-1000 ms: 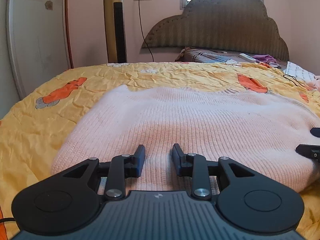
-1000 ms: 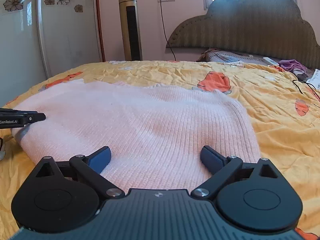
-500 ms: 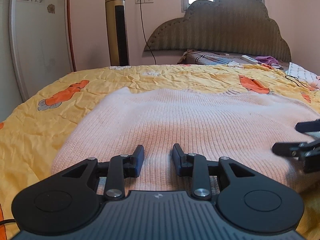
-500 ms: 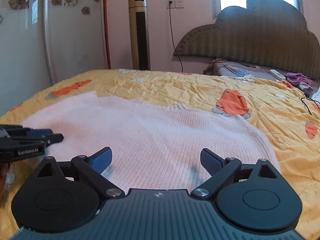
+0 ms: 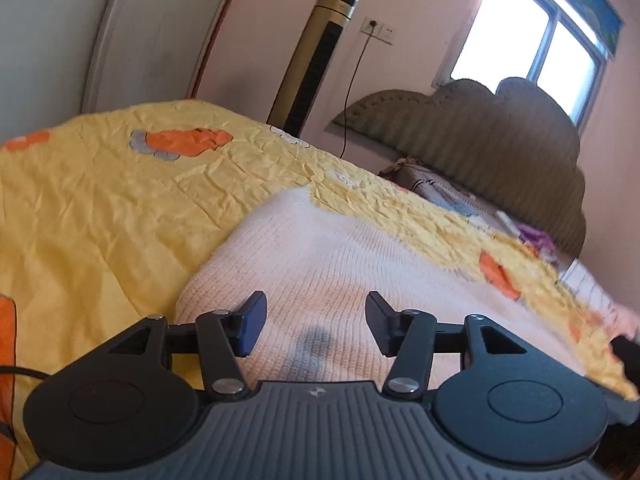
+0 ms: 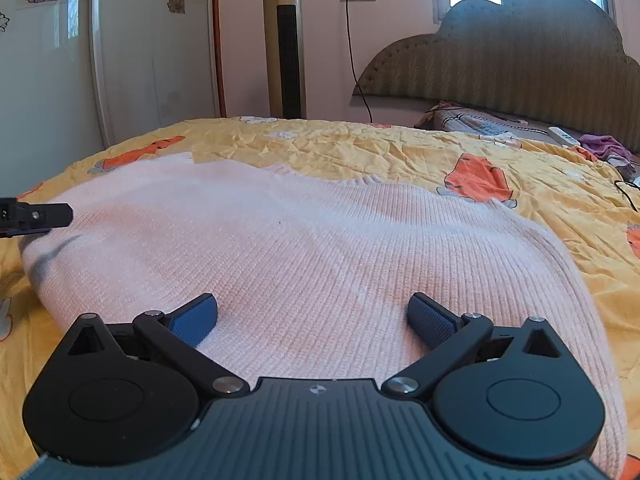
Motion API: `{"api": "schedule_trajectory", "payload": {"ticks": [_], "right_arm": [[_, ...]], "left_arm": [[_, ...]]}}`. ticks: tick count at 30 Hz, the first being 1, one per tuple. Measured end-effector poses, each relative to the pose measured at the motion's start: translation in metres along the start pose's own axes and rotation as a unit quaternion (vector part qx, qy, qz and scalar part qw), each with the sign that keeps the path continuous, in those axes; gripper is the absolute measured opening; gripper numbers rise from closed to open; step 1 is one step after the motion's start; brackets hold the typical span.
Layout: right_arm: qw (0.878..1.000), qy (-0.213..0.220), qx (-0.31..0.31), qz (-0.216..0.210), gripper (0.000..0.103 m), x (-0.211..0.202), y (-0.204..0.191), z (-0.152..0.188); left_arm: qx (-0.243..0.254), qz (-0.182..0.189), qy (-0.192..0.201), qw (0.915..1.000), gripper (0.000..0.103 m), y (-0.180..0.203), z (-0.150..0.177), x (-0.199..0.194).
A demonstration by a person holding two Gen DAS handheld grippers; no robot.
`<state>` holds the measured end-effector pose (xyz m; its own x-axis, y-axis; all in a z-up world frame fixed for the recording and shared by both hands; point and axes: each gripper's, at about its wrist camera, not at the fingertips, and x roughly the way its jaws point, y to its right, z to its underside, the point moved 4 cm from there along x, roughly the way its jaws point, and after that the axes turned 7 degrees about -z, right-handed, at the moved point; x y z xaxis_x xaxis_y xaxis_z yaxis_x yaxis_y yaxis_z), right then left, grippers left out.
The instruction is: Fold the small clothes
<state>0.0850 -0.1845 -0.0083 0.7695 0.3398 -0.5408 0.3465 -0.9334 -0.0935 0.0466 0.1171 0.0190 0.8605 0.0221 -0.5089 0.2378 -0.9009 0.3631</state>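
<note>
The sweater (image 6: 320,248) looks soft, floppy, light — best pinched at an edge. Left gripper (image 5: 312,320) is opening, empty; right gripper (image 6: 312,316) is spread, empty.

Left gripper (image 5: 316,326): black ribbed housing with a small central emblem behind the fingers, flanked by two round black discs. Black linkage arms carry silver screws; the finger pads (image 5: 252,328) are blue. Right gripper (image 6: 312,320): identical construction, with textured blue pads (image 6: 430,318).
</note>
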Motion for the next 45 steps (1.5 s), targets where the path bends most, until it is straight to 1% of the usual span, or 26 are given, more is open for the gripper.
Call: {"api": "schedule_trajectory", "payload": {"ticks": [1,2,4,5,8,9,11,12,13,15,16,17,18,20,21,23,24,25,26,31,36,37,41,43,44,45], "right_arm": [[1.0,0.0,0.0,0.0,0.101,0.0,0.0,0.0],[1.0,0.0,0.0,0.0,0.101,0.0,0.0,0.0],[1.0,0.0,0.001,-0.001,0.101,0.0,0.0,0.0],[1.0,0.0,0.001,-0.001,0.101,0.0,0.0,0.0],[1.0,0.001,0.004,-0.004,0.101,0.0,0.001,-0.001],[1.0,0.002,0.005,-0.004,0.101,0.0,0.0,-0.001],[1.0,0.002,0.005,-0.004,0.101,0.0,0.0,-0.001],[1.0,0.002,0.005,-0.004,0.101,0.0,0.0,-0.001],[1.0,0.002,0.005,-0.004,0.101,0.0,0.0,-0.001],[1.0,0.002,0.006,-0.005,0.101,0.0,0.0,-0.001],[1.0,0.002,0.007,-0.005,0.101,0.0,0.0,-0.001],[1.0,0.003,0.008,-0.005,0.101,-0.001,0.0,-0.001],[1.0,0.003,0.008,-0.006,0.101,-0.001,0.0,-0.001],[1.0,0.004,0.01,-0.007,0.101,-0.001,0.0,-0.001],[1.0,0.004,0.01,-0.007,0.101,-0.001,0.0,-0.002],[1.0,0.004,0.011,-0.008,0.101,-0.001,0.0,-0.002],[1.0,0.004,0.011,-0.008,0.101,-0.001,0.0,-0.002],[1.0,0.004,0.011,-0.008,0.101,-0.001,0.0,-0.002],[1.0,0.005,0.011,-0.008,0.101,-0.001,0.0,-0.002],[1.0,0.005,0.012,-0.009,0.101,-0.001,0.0,-0.002],[1.0,0.005,0.012,-0.009,0.101,-0.001,0.0,-0.002],[1.0,0.005,0.012,-0.009,0.101,-0.001,0.0,-0.002],[1.0,0.005,0.012,-0.009,0.102,-0.001,0.0,-0.002],[1.0,0.005,0.012,-0.009,0.102,-0.001,0.0,-0.002],[1.0,0.005,0.012,-0.009,0.102,-0.001,0.0,-0.002],[1.0,0.005,0.012,-0.009,0.102,-0.001,0.0,-0.002]], "left_arm": [[-0.009,0.006,-0.002,0.9999,0.055,-0.002,-0.003,-0.002],[-0.006,0.008,-0.005,0.9999,0.057,-0.001,-0.004,-0.001],[0.006,-0.002,-0.016,0.9999,0.057,0.002,-0.003,0.006],[0.004,0.0,-0.023,0.9997,0.058,0.002,-0.001,0.012],[-0.006,0.0,-0.06,0.9982,0.059,0.001,0.009,0.032],[0.006,-0.005,-0.057,0.9984,0.06,0.004,0.01,0.036],[0.035,-0.015,-0.052,0.9979,0.066,0.012,0.014,0.036],[0.035,-0.02,-0.052,0.9978,0.066,0.014,0.014,0.035],[0.019,-0.022,-0.048,0.9984,0.066,0.013,0.011,0.031],[-0.045,-0.016,-0.025,0.9985,0.066,0.002,0.005,0.016],[-0.085,-0.012,-0.008,0.9963,0.066,-0.006,0.001,0.006],[-0.11,-0.013,-0.002,0.9939,0.066,-0.011,0.001,-0.001],[-0.133,-0.014,-0.005,0.9911,0.066,-0.016,0.002,-0.007],[-0.168,0.01,-0.028,0.9853,0.066,-0.024,0.01,-0.013],[-0.182,0.015,-0.041,0.9823,0.066,-0.028,0.014,-0.012],[-0.206,0.014,-0.061,0.9766,0.066,-0.037,0.021,-0.008],[-0.22,0.008,-0.074,0.9726,0.066,-0.043,0.024,-0.003],[-0.242,0.004,-0.087,0.9665,0.066,-0.049,0.027,0.002],[-0.26,0.007,-0.092,0.9612,0.066,-0.054,0.029,0.005],[-0.269,0.004,-0.092,0.9588,0.066,-0.054,0.022,0.015],[-0.267,-0.019,-0.078,0.9603,0.066,-0.057,0.01,0.032],[-0.26,-0.022,-0.077,0.9622,0.065,-0.055,0.009,0.036],[-0.208,-0.044,-0.062,0.9752,0.065,-0.043,0.008,0.037],[-0.188,-0.05,-0.053,0.9795,0.064,-0.039,0.009,0.036],[-0.178,-0.063,-0.051,0.9807,0.053,-0.038,0.01,0.034],[-0.165,-0.079,-0.051,0.9819,0.046,-0.036,0.01,0.034]]}}
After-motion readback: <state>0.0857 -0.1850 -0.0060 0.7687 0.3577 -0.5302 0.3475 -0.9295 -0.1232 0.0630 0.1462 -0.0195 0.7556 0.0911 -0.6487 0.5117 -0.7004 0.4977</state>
